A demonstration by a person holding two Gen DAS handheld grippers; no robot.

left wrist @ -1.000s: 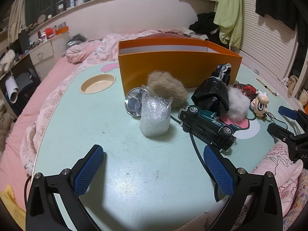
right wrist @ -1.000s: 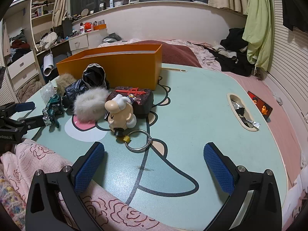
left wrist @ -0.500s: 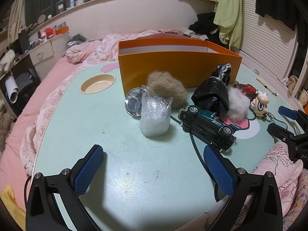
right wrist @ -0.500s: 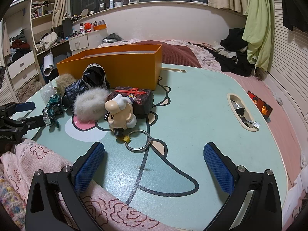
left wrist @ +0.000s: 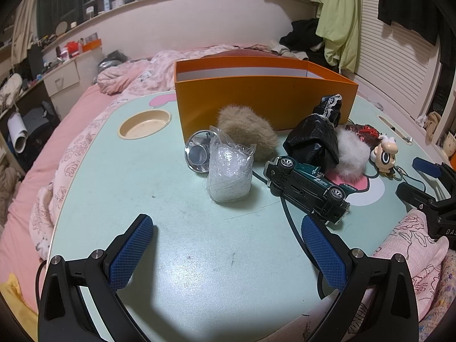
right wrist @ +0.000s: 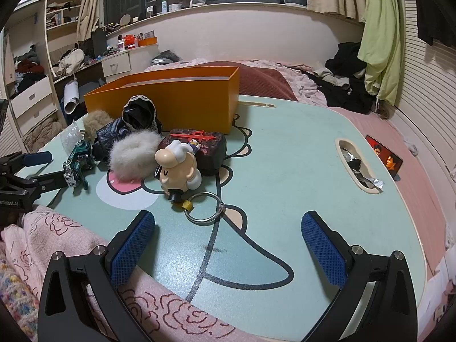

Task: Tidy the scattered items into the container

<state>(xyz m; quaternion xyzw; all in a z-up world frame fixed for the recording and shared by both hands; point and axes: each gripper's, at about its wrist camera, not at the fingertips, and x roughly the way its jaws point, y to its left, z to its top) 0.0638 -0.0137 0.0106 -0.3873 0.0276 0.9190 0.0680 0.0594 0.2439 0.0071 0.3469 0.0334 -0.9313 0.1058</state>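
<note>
Both tools, left point(left wrist: 226, 240) and right point(right wrist: 228, 238), gape empty; car point(left wrist: 306, 188) on its side may roll off, bag point(left wrist: 229, 175) slip.

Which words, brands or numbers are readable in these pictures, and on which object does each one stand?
"CLASH": on the table print, beside the toy car.
"DAS", cut off: on the right tongs' body, seen from the left wrist.
"enRobot.AI", start cut off: on the left tongs' body, seen from the right wrist.
Lettering on the toy car: too blurred.

left gripper point(left wrist: 225, 240): black frame | blue textured jaws | silver screws | right gripper point(right wrist: 228, 235): same
</note>
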